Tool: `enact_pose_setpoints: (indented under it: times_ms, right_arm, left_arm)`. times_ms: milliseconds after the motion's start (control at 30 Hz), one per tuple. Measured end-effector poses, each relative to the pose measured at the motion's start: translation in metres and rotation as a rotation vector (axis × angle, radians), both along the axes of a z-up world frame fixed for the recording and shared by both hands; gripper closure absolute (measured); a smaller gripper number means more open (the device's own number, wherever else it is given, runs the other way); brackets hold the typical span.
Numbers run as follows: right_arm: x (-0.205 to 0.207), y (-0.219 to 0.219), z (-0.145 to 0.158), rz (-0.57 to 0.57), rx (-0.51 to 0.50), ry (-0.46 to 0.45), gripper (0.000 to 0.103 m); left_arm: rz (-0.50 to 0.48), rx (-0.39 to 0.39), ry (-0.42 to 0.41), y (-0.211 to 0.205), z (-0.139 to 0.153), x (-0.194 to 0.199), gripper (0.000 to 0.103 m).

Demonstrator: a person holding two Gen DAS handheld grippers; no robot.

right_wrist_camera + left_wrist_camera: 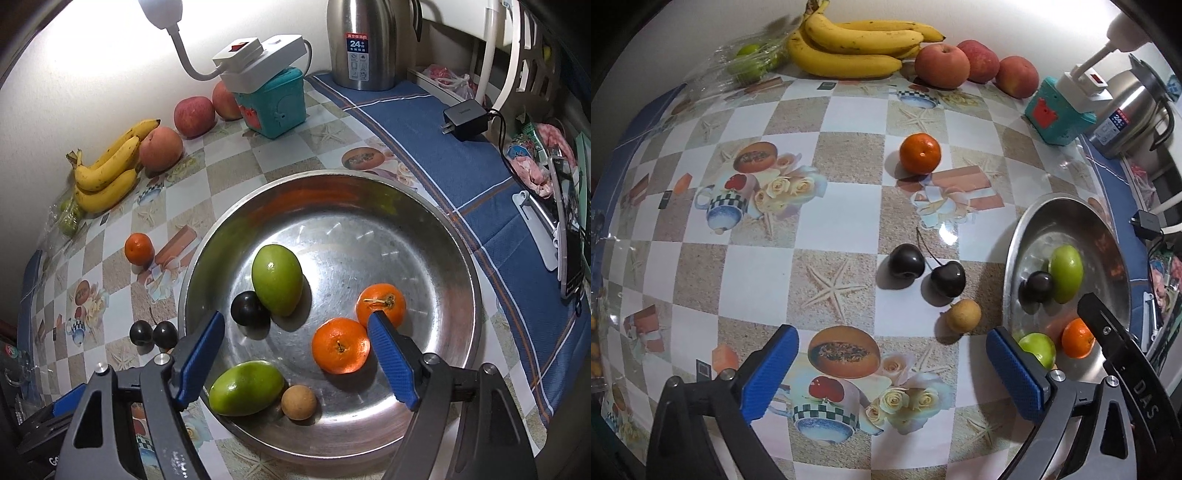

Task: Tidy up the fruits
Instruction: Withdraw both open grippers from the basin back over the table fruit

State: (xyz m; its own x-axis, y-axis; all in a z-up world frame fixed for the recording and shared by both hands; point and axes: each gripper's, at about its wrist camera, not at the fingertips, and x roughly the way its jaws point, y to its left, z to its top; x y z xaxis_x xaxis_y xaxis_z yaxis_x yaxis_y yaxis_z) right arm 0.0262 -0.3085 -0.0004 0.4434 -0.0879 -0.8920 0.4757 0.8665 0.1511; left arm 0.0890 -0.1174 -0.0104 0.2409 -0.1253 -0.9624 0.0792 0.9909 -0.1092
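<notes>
Right wrist: glossy fruits [277, 280], possibly plums.

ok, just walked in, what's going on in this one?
A person with a handheld gripper in each hand is sorting small fruit into a round steel bowl. The bowl holds two green oval fruits, two orange mandarins, one dark cherry and a small tan round fruit. Both the left gripper and right gripper are open and hold nothing. On the patterned tablecloth, two dark cherries, a tan fruit and one mandarin remain.
</notes>
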Motion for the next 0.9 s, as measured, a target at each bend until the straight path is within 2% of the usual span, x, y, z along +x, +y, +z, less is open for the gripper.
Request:
enact_pose_setpoints:
  times_ms: [67, 500, 567, 767, 900]
  right_arm:
    - [0.001, 0.0, -0.001, -0.002, -0.003, 0.001, 0.012]
    - [0.0, 0.0, -0.003, 0.002, 0.003, 0.001, 0.01]
    - [0.001, 0.0, -0.004, 0.001, 0.01, 0.003, 0.002]
    - [0.001, 0.001, -0.003, 0.009, 0.012, -0.004, 0.002]
    - [0.002, 0.003, -0.001, 0.019, 0.009, -0.022, 0.002]
  left_arm:
    - [0.01, -0.002, 0.001, 0.003, -0.001, 0.002, 0.0]
    - [0.055, 0.003, -0.004, 0.013, -0.002, 0.005, 0.0]
    - [0.065, 0.003, -0.005, 0.016, -0.002, 0.006, 0.0]
    - [0.083, -0.011, 0.003, 0.026, -0.004, 0.011, 0.0]
    - [0.127, 0.006, -0.018, 0.044, -0.001, 0.016, 0.0]
